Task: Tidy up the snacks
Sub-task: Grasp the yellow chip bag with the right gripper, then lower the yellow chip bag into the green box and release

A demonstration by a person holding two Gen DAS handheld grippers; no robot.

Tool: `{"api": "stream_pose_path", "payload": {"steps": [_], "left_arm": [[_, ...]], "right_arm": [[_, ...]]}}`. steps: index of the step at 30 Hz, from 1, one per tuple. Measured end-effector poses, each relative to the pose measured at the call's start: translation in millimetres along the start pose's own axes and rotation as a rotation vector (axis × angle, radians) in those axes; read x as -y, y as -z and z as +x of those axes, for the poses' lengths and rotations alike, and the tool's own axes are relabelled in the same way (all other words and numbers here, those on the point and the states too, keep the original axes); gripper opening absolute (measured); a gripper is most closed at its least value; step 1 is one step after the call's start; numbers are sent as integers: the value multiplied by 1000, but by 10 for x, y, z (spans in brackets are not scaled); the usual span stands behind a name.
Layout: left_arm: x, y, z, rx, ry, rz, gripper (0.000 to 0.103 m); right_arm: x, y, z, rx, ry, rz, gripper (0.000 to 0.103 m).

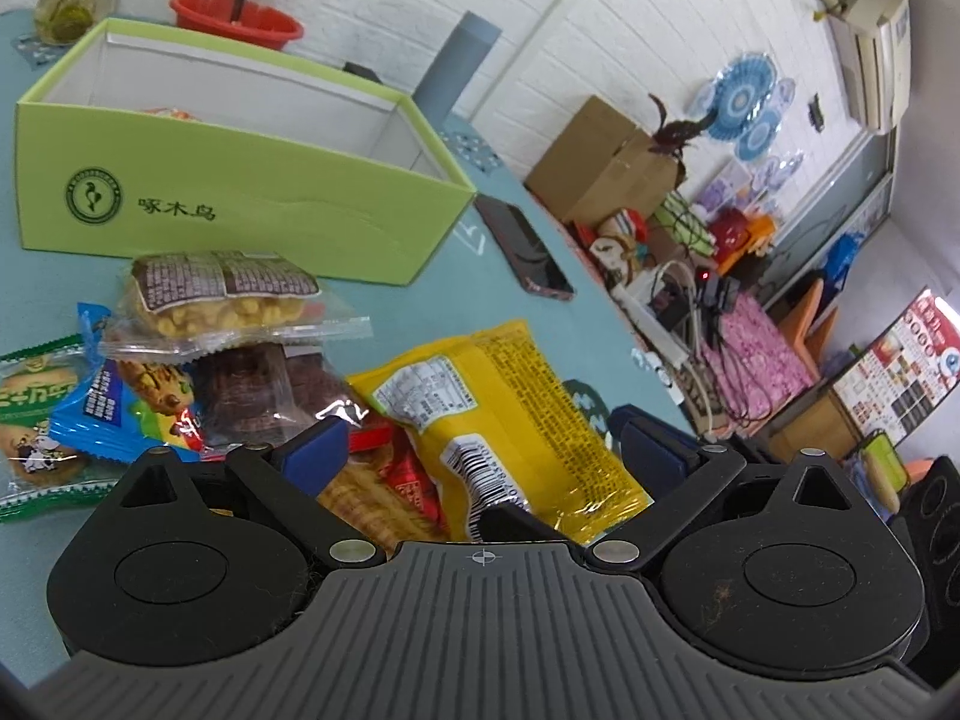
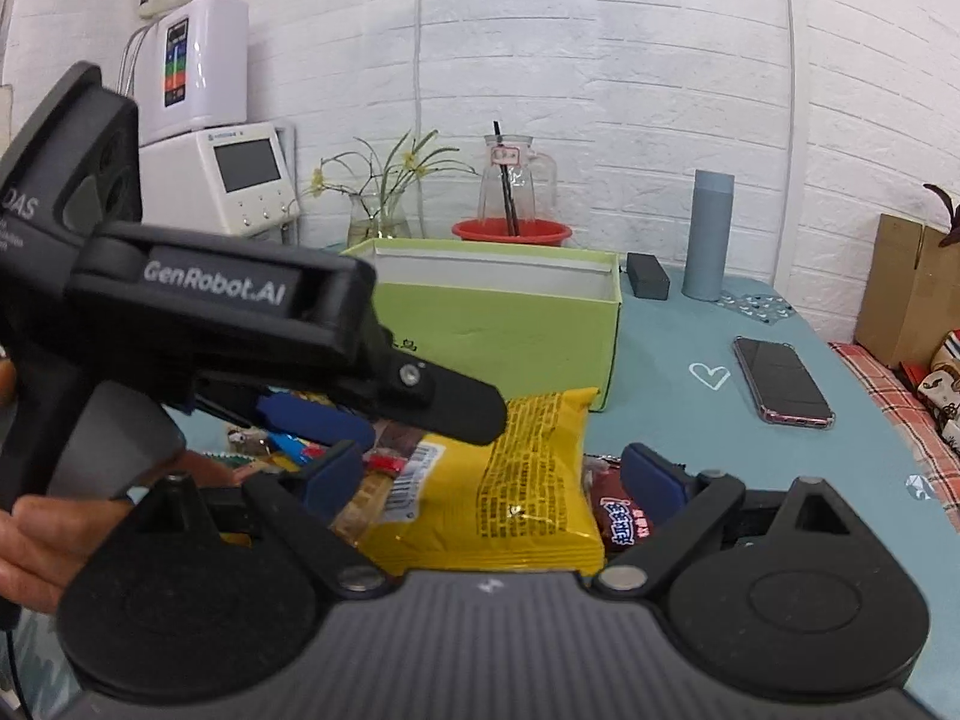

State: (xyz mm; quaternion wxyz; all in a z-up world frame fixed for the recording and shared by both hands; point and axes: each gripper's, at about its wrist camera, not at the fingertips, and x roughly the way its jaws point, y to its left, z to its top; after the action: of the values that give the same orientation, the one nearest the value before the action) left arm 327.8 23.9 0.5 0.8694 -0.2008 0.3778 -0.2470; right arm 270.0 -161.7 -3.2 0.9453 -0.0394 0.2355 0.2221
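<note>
My left gripper (image 1: 483, 450) and right gripper (image 2: 492, 477) both hang with jaws spread wide, gripping nothing, over the yellow snack packet (image 1: 504, 420) lying atop the snack pile on the teal table (image 1: 390, 306). The green box (image 1: 240, 198) stands just behind the pile, a phone (image 1: 525, 249) beside it

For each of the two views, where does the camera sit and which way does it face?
Left wrist: on the left gripper, open, low over the yellow snack bag, facing the open green cardboard box.
Right wrist: on the right gripper, open, facing the white brick wall; the left gripper's black body crosses its left side, over a hand.
Shared: bag, box, black phone, red plastic bowl.
</note>
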Motion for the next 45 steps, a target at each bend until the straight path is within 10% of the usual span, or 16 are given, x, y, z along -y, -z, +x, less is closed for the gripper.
{"api": "stream_pose_path", "payload": {"steps": [3,7,18,29,32,34,45], "left_arm": [[-11,69,154,-67,22,6,38],[79,96,93,-56,46,23,24],[322,-999,-57,114,-22,175,24],[-388,-1867,922,39,-167,151,24],[-546,-1875,1082,25,-181,144,40],[-582,-1869,1062,54,-185,142,65],[-96,-1401,-176,262,-140,242,80]], "right_arm": [[68,69,116,-45,-44,43,67],[47,75,15,-23,-50,49,62],[194,-974,442,101,-70,-85,71],[664,-1441,1954,-98,-164,-15,70],[682,-1344,2146,-129,-171,-11,76],[682,-1329,2155,-122,-169,-11,79],[448,-1279,823,86,-159,-38,95]]}}
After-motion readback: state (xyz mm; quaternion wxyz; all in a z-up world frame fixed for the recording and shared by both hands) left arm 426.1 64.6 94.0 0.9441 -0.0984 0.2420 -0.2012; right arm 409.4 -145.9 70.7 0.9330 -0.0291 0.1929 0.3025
